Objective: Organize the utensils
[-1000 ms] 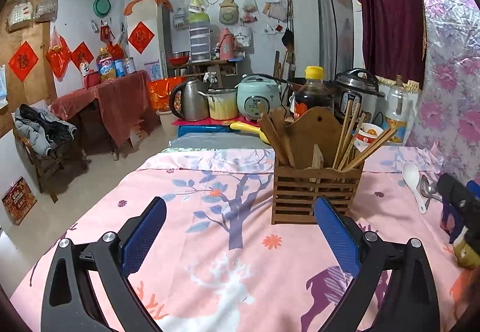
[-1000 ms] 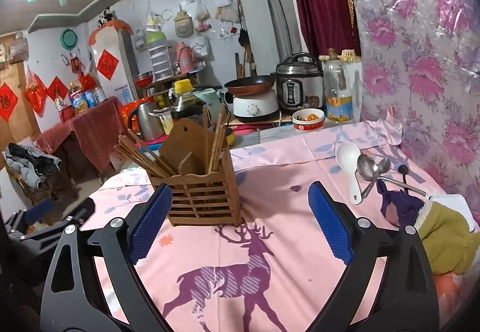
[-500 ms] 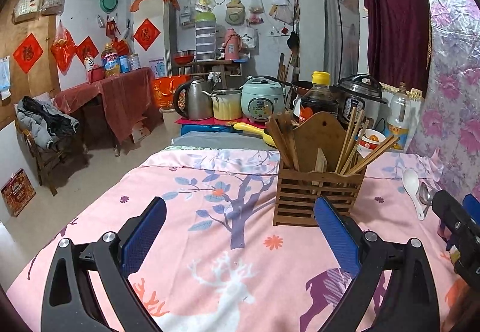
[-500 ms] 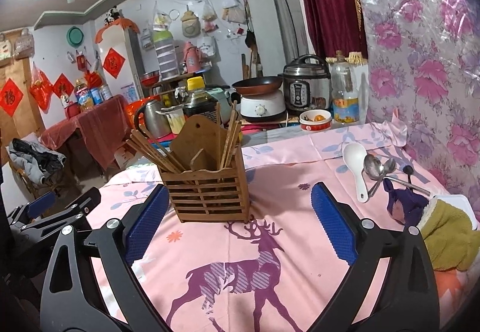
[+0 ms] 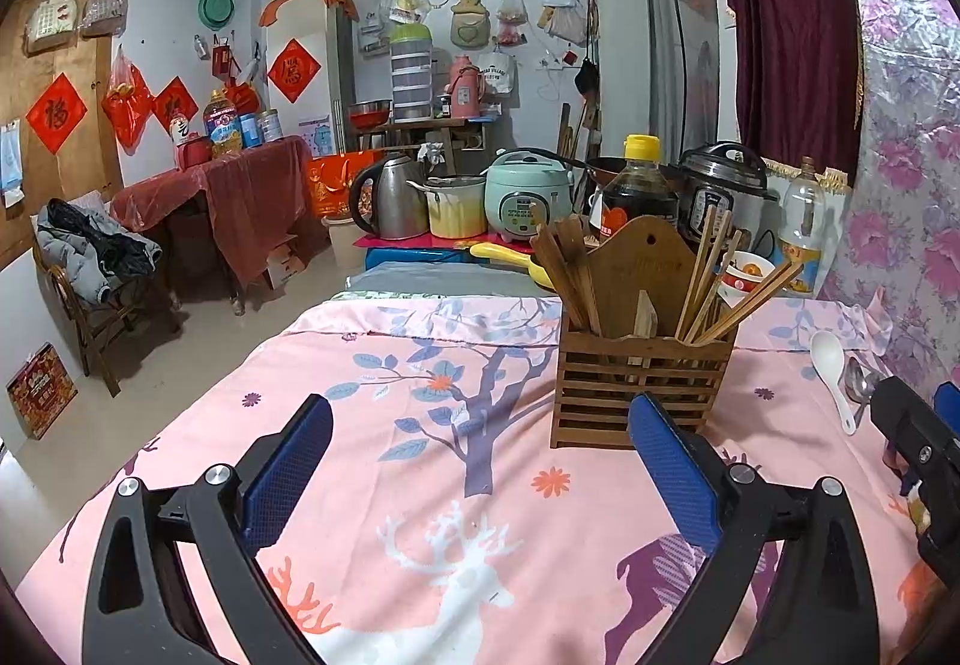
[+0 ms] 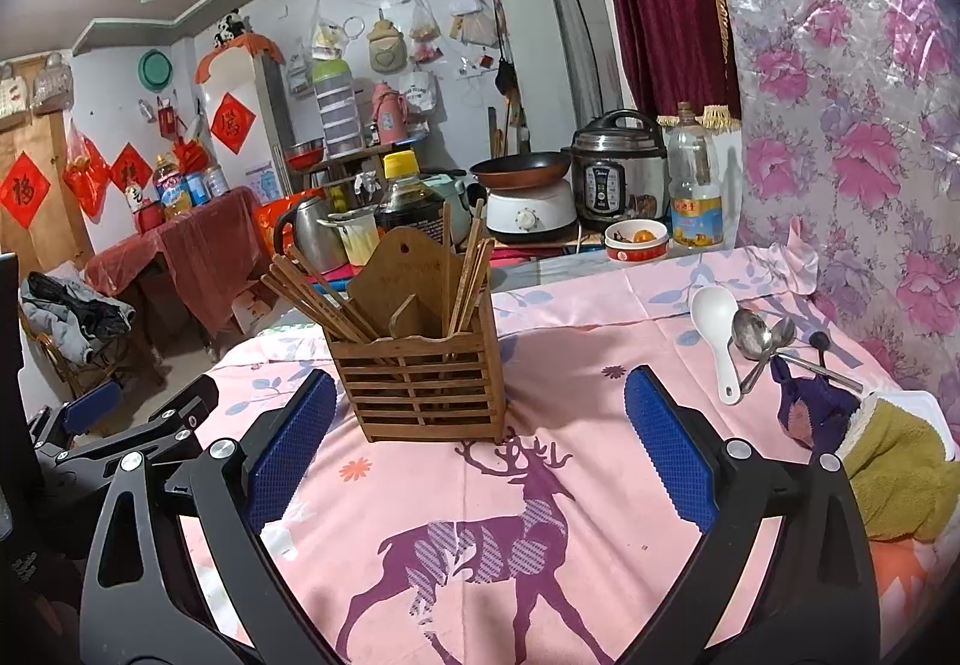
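Utensils to sort: white spoon [image 5: 831,372] and metal spoons [image 5: 861,386] loose on the pink bench [image 5: 360,401], seen from the left wrist view at about 2 o'clock of the left tongs [image 5: 480,476], well apart from them. Left tongs spread wide, gripping nothing, hovering over bare cloth. Wooden holder [image 5: 639,365] upright at 1 o'clock, chopsticks [image 5: 720,284] fanned out of it. Right tongs' black frame just visible at 3 o'clock. From the right wrist view: right tongs [image 6: 477,440] likewise wide apart and empty, holder [image 6: 420,377] dead ahead at 12 o'clock, just beyond the blue pads [image 6: 669,446]. White spoon [image 6: 717,332] at 2 o'clock, bowl far, handle near, long axis running roughly toward the camera; metal spoons [image 6: 759,341] just beside it on the far side, handles slanting the same way. Purple and mustard cloth [image 6: 864,437] bunched at 3 o'clock, close to the spoon handles. Judged nearer: right hand, by a clear margin, so probably a swing right toward the handle ends, then a carry left to the holder.
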